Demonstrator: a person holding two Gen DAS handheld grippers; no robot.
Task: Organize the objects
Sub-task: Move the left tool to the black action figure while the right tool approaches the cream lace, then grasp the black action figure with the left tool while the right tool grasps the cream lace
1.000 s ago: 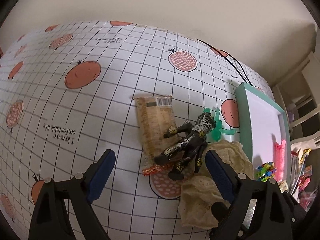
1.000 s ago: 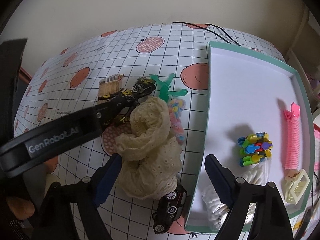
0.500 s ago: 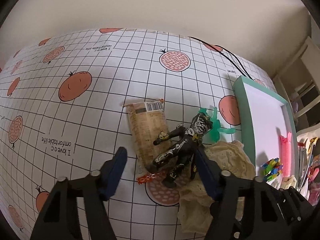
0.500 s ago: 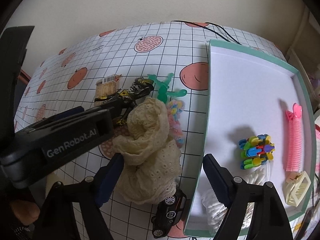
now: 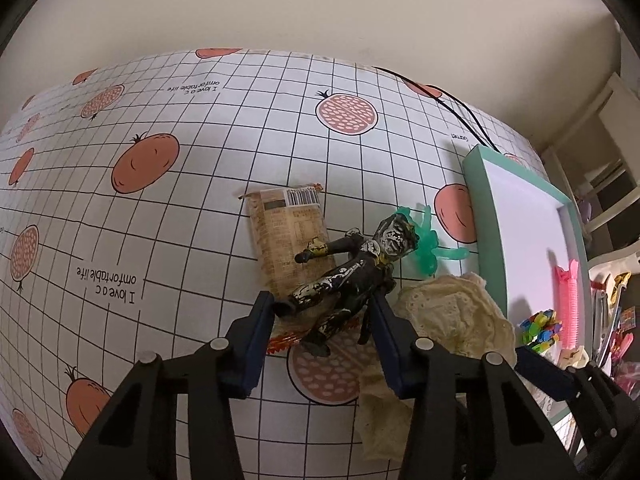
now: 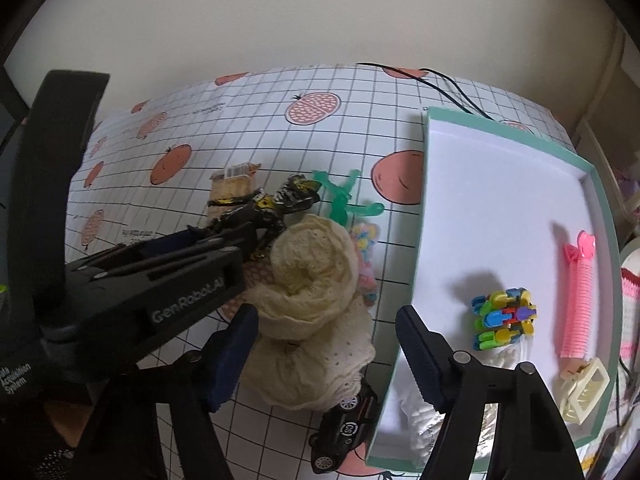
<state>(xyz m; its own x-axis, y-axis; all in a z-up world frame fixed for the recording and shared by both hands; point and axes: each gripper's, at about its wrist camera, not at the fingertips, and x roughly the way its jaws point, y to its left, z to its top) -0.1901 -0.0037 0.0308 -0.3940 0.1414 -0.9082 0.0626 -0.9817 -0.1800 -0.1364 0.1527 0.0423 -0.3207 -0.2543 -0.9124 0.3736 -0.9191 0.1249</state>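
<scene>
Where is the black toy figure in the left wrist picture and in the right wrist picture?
Left wrist view: the black toy figure lies at centre, across the snack packet, its legs between the left tool's fingers.
Right wrist view: the figure is at upper left of centre, behind the left tool.
Shared landmark: the cream lace cloth beside it.

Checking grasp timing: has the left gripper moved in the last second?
Yes. The left gripper has advanced toward the black figure and narrowed; its fingers now flank the legs, over the snack packet.
</scene>
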